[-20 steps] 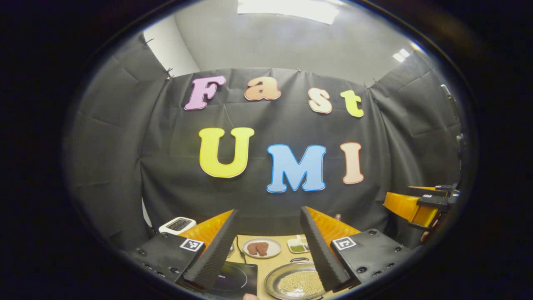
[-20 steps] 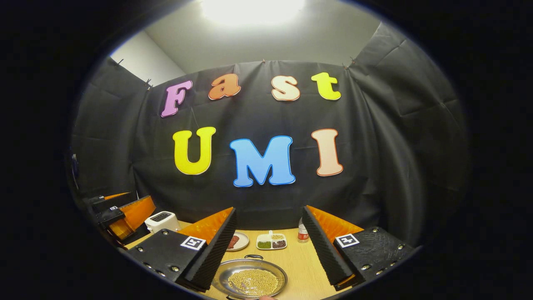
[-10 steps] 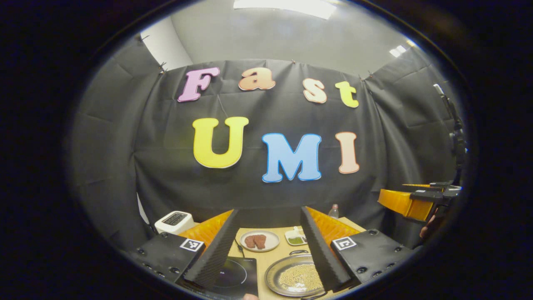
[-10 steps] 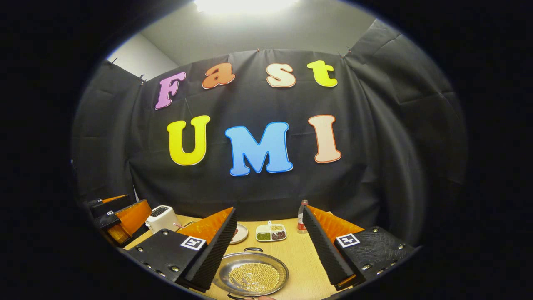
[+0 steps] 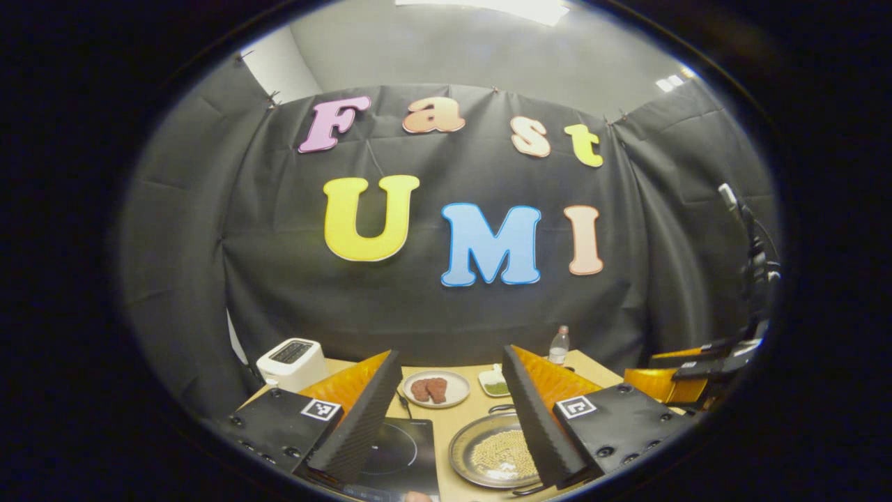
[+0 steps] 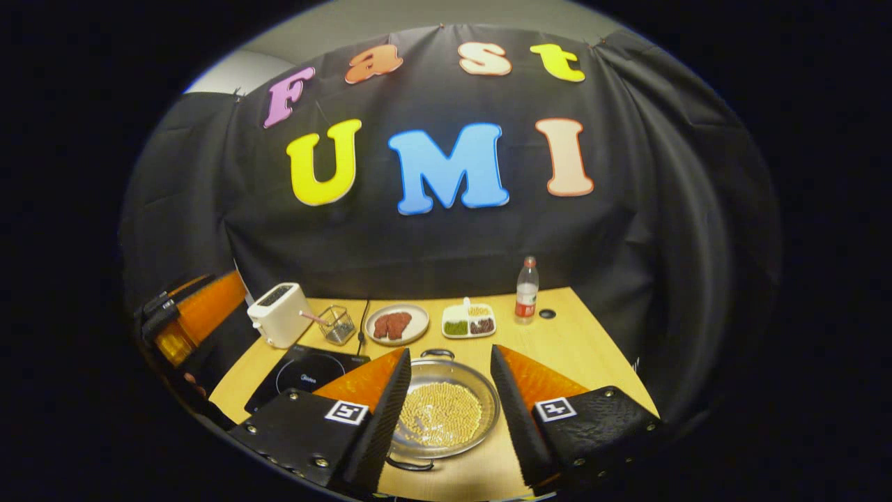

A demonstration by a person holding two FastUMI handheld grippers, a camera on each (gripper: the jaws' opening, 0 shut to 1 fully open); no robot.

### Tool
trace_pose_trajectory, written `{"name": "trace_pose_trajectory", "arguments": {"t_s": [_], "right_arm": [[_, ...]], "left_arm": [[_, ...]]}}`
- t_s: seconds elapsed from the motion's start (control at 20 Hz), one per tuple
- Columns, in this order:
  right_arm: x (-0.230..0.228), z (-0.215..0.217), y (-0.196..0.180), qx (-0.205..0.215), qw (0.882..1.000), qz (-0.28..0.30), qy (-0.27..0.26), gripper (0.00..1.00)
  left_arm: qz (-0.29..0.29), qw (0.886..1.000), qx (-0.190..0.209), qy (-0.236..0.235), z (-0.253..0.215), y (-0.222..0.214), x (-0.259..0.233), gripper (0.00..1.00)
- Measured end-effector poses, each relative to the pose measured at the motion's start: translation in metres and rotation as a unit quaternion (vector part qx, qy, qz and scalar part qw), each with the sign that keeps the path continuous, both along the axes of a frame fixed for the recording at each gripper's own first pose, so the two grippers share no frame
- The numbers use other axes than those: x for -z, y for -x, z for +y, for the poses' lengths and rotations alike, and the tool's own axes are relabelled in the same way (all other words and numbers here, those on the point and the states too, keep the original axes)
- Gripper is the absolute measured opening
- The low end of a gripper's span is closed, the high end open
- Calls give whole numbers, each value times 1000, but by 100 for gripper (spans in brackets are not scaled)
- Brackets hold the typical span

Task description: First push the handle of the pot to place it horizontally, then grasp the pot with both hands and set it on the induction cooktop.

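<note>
The pot (image 6: 446, 413) is a shallow steel pan of yellow beans on the wooden table, one loop handle (image 6: 437, 353) at its far side and the other at its near side. To its left lies the black induction cooktop (image 6: 304, 371). My right gripper (image 6: 449, 353) hovers open above the pot, a finger on each side. In the left gripper view my left gripper (image 5: 451, 352) is open in the air, over the cooktop (image 5: 404, 453) and the pot (image 5: 491, 453). The right gripper (image 5: 686, 376) shows at that view's right edge, the left gripper (image 6: 185, 324) at the other view's left edge.
Behind the cooktop stand a white toaster (image 6: 277, 315) and a small glass holder (image 6: 339, 325). A plate of meat (image 6: 396, 324), a divided dish (image 6: 468, 322) and a bottle (image 6: 527, 291) line the back of the table (image 6: 592, 348). The black cloth wall closes off the back.
Both grippers have tipped downward, the right one far more, so much more of the table shows. Both have stayed open and the pot has not moved.
</note>
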State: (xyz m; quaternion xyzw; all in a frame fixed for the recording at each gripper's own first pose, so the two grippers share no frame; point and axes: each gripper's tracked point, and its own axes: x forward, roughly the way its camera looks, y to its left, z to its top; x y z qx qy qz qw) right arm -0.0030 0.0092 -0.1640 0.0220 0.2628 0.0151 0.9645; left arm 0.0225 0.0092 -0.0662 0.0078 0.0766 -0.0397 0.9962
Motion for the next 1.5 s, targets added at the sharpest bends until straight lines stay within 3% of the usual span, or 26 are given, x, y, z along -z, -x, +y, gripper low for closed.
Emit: {"name": "trace_pose_trajectory", "arguments": {"t_s": [0.05, 0.1, 0.2, 0.25, 0.35, 0.4, 0.5, 0.8, 0.85, 0.9, 1.5], "right_arm": [[15, 3, 3, 0, 1000, 27, -4, 69], [27, 4, 8, 3, 999, 54, -9, 54], [51, 13, 19, 0, 994, 110, -26, 38], [62, 20, 26, -5, 990, 136, -33, 37], [77, 25, 34, -7, 983, 175, -45, 39], [84, 32, 36, -13, 979, 193, -59, 6], [98, 44, 44, -21, 971, 223, -85, 13], [138, 59, 74, -24, 946, 304, -107, 13], [139, 61, 71, -25, 941, 317, -112, 2], [150, 67, 72, -26, 937, 327, -118, 8], [210, 117, 77, -50, 895, 418, -146, 8]], "left_arm": [[0, 1000, -3, -1, 4, 0, 1, 94], [1, 1000, -6, -2, 8, -1, 1, 96], [2, 1000, -12, -1, 14, 1, 3, 99], [3, 1000, -15, -1, 17, 1, 4, 94], [4, 1000, -20, -1, 22, 0, 5, 96], [4, 1000, -22, -1, 25, -1, 4, 97], [4, 1000, -28, -2, 30, -1, 6, 99], [8, 999, -43, -3, 44, 4, 9, 96], [9, 999, -46, -3, 47, 6, 10, 94], [10, 999, -50, -3, 49, 7, 10, 96], [27, 994, -102, -11, 92, 31, 21, 96]]}}
